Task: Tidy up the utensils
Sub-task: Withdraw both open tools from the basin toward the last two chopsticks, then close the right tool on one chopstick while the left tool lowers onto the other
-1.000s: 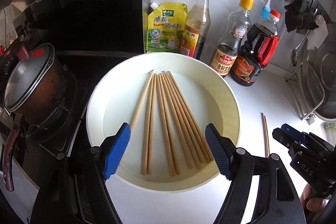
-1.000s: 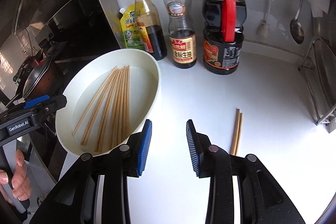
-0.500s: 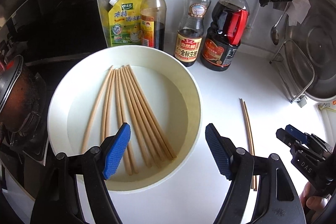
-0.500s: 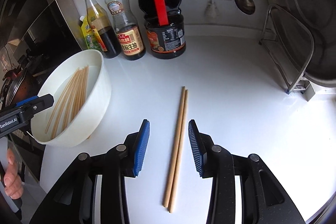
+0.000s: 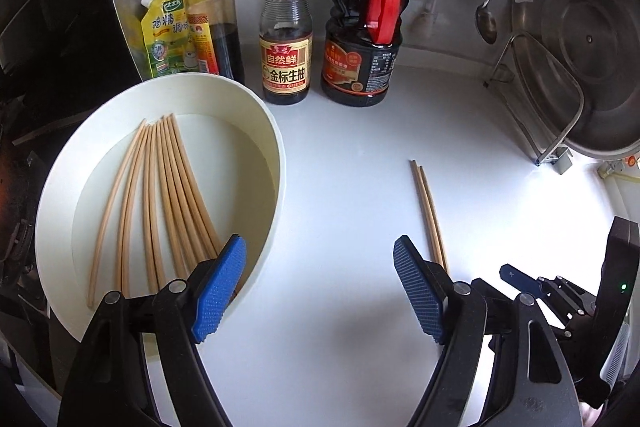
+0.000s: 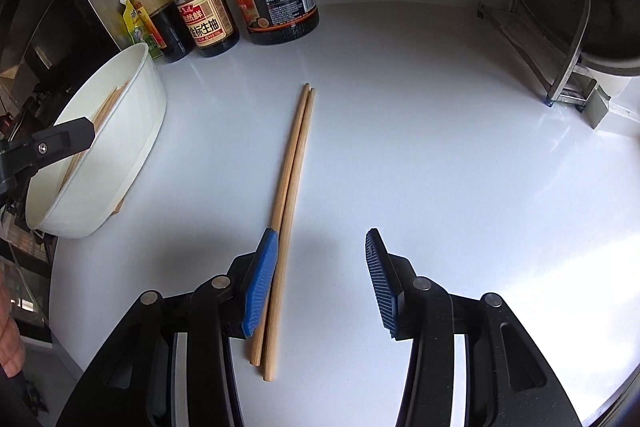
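Observation:
A white bowl point(image 5: 264, 131) on the white counter holds several wooden chopsticks point(image 5: 168, 195); it also shows in the right wrist view point(image 6: 132, 131). A pair of chopsticks point(image 6: 290, 179) lies side by side on the counter, also in the left wrist view point(image 5: 428, 211). My left gripper point(image 5: 316, 291) is open and empty above the counter, its left finger over the bowl's near rim. My right gripper point(image 6: 320, 279) is open and low over the near end of the pair, which lies just inside its left finger point(image 6: 260, 279).
Three sauce bottles point(image 5: 286, 27) and a yellow pouch point(image 5: 164, 31) stand along the back wall. A metal rack point(image 6: 552, 27) with a steel lid stands at right. A ladle point(image 5: 486, 19) hangs on the wall. The stove lies left of the bowl.
Both grippers have swung right, away from the bowl. The right gripper has closed in on the loose pair of chopsticks and its jaws have widened. Nothing was picked up.

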The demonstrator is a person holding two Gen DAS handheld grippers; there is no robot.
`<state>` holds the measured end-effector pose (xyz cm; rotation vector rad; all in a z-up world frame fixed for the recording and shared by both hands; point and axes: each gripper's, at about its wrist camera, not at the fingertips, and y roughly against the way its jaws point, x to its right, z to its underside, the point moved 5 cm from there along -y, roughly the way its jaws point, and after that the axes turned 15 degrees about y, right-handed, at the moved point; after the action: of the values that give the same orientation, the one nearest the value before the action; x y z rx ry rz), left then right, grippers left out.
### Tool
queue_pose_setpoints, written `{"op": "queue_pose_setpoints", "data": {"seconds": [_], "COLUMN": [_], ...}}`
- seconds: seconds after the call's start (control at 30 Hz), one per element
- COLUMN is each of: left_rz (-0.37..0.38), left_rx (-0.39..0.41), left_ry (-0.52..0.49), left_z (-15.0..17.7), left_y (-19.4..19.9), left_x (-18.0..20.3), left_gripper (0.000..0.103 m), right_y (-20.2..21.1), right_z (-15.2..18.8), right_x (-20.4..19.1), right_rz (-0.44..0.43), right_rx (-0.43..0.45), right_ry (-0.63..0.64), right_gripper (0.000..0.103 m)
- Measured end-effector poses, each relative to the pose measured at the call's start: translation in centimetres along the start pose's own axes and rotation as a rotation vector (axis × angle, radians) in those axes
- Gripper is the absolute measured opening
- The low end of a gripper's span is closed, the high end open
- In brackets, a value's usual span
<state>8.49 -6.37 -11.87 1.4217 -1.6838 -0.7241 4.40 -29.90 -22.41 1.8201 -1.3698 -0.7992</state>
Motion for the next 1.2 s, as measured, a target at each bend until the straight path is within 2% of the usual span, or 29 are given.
{"op": "queue_pose_setpoints", "data": {"seconds": [0.3, 0.83, 0.87, 0.93, 1.0, 1.07, 1.2], "left_rz": [-0.010, -0.032, -0.033, -0.035, -0.035, -0.033, -0.025], "left_rx": [-0.005, -0.024, -0.025, -0.027, -0.030, -0.032, -0.040], "left_ry": [-0.011, -0.016, -0.017, -0.023, -0.026, -0.026, -0.040], "left_z": [0.5, 1.7, 1.8, 1.9, 2.0, 2.1, 2.4], "left_y": [-0.6, -1.0, -1.1, -1.1, -1.1, -1.2, -1.5], "left_x": [1.0, 1.1, 1.2, 1.3, 1.6, 1.8, 2.8], "left_gripper": [0.077, 0.077, 0.077, 0.077, 0.077, 0.077, 0.077], "right_y": [-1.4, -2.3, -2.3, -2.2, -2.1, -2.1, -1.8], "right_z": [0.9, 0.9, 0.8, 0.8, 0.8, 0.8, 1.1], "right_x": [-0.7, -2.1, -2.1, -1.9, -1.6, -1.1, 0.2], "right_rz": [-0.013, 0.082, 0.082, 0.097, 0.103, 0.104, 0.103], "right_rx": [-0.022, -0.031, -0.026, -0.017, -0.016, -0.017, -0.011], "right_ry": [0.009, 0.131, 0.136, 0.151, 0.154, 0.146, 0.122], "right_gripper": [0.044, 0.044, 0.042, 0.030, 0.014, 0.007, 0.007]}}
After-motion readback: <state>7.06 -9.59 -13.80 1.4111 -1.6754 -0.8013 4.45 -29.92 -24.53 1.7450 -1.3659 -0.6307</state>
